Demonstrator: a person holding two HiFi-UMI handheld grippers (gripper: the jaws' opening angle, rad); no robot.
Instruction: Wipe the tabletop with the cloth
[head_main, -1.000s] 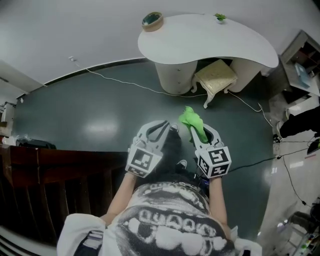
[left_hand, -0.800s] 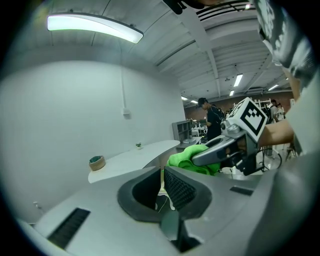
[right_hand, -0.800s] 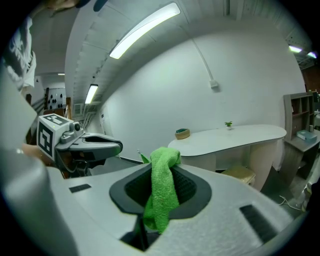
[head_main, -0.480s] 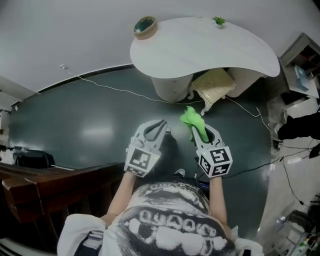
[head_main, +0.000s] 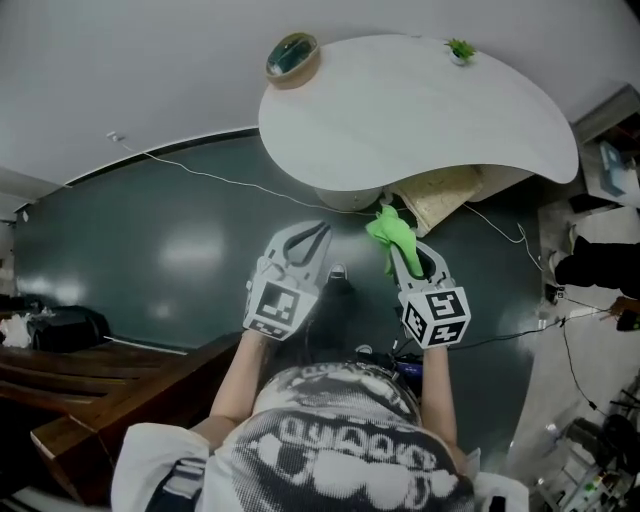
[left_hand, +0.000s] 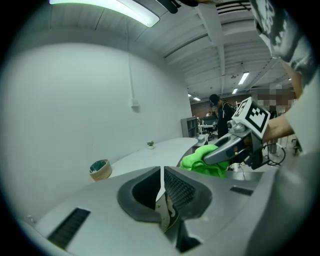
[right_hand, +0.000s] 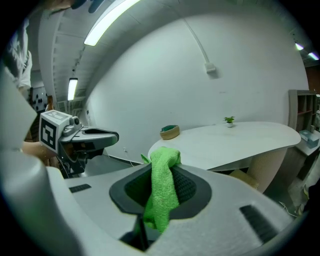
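Note:
A bright green cloth (head_main: 393, 232) is pinched in my right gripper (head_main: 401, 243), bunched above the jaws and hanging between them (right_hand: 162, 187). The white curved tabletop (head_main: 420, 120) lies just ahead of both grippers, its near edge above the cloth. My left gripper (head_main: 306, 239) is shut with nothing in it, level with the right one; its jaws meet in the left gripper view (left_hand: 161, 192). That view also catches the right gripper with the cloth (left_hand: 204, 161). The right gripper view has the left gripper (right_hand: 85, 137) at its left and the tabletop (right_hand: 235, 142) beyond.
A roll of tape (head_main: 292, 57) sits at the table's far left edge, a tiny green plant (head_main: 461, 48) at the far right. A beige stool (head_main: 450, 190) stands under the table. Cables (head_main: 200, 175) run over the dark floor. Wooden furniture (head_main: 90, 390) at lower left.
The person has stepped toward the table: the tabletop has come nearer to both grippers. The cloth stays pinched in the right gripper; the left stays shut.

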